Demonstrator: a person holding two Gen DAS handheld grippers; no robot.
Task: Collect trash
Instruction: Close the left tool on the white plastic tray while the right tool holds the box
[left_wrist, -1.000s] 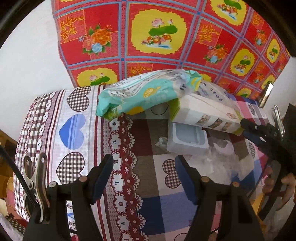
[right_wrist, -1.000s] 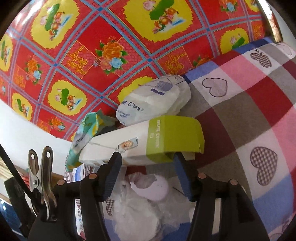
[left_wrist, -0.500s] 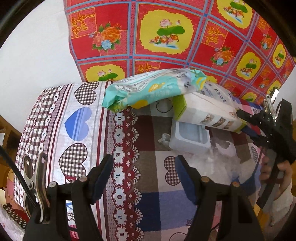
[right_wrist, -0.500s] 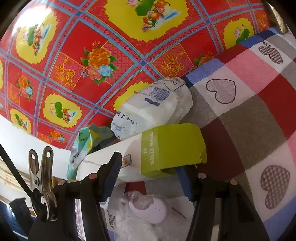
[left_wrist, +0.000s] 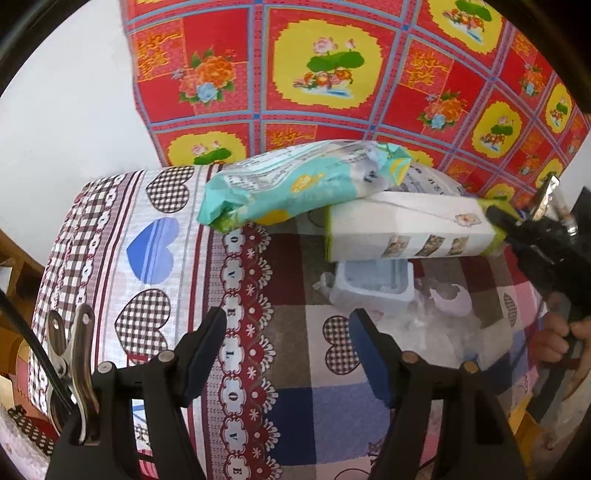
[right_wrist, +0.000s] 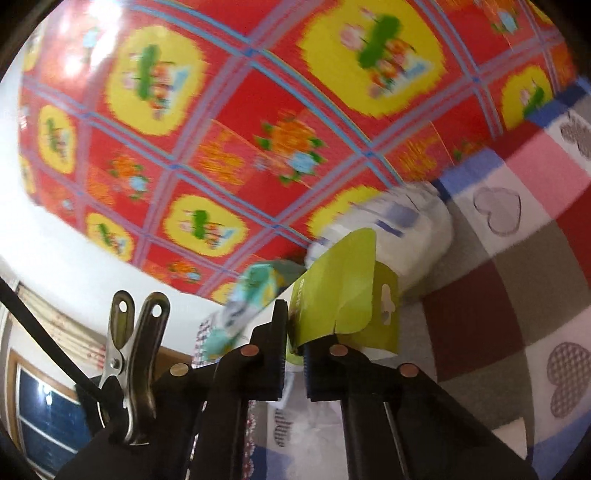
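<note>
Lime-green cardboard, the flap end of a white carton (right_wrist: 343, 295), is pinched in the right gripper (right_wrist: 295, 354) at lower centre, likely for lifting clear of the teal wrapper (left_wrist: 295, 184). The left gripper (left_wrist: 288, 354) hangs released and empty over the checked cloth (left_wrist: 295, 295).

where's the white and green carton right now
In the left wrist view the white and green carton is right of centre, its green end pinched in the right tool, just under the teal wipes pack and above the white plastic tray.

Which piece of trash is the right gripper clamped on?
The long white carton with green ends; right gripper pinches its green flap. The teal pack and foam tray lie untouched.
</note>
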